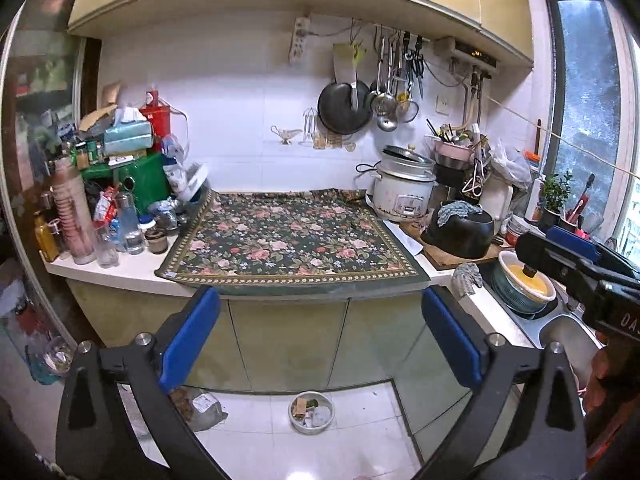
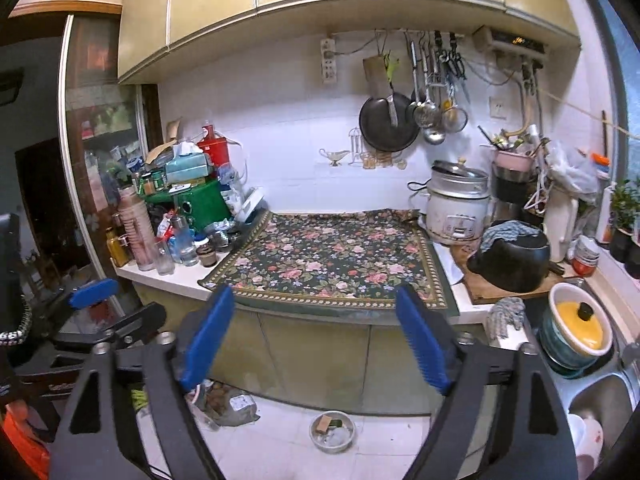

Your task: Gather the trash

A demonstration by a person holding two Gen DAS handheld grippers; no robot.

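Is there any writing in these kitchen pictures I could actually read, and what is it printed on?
"DA": white letters on the right gripper's black body, cut off at the picture's edge, so the word is incomplete.
Rice cooker front panel: markings too blurred to read.
Red canister round label: too small to read.
Packets and jars at the counter's left end: print unreadable.
Nothing else is legible.

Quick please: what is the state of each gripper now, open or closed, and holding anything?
Left gripper: open, holding nothing.
Right gripper: open, holding nothing.
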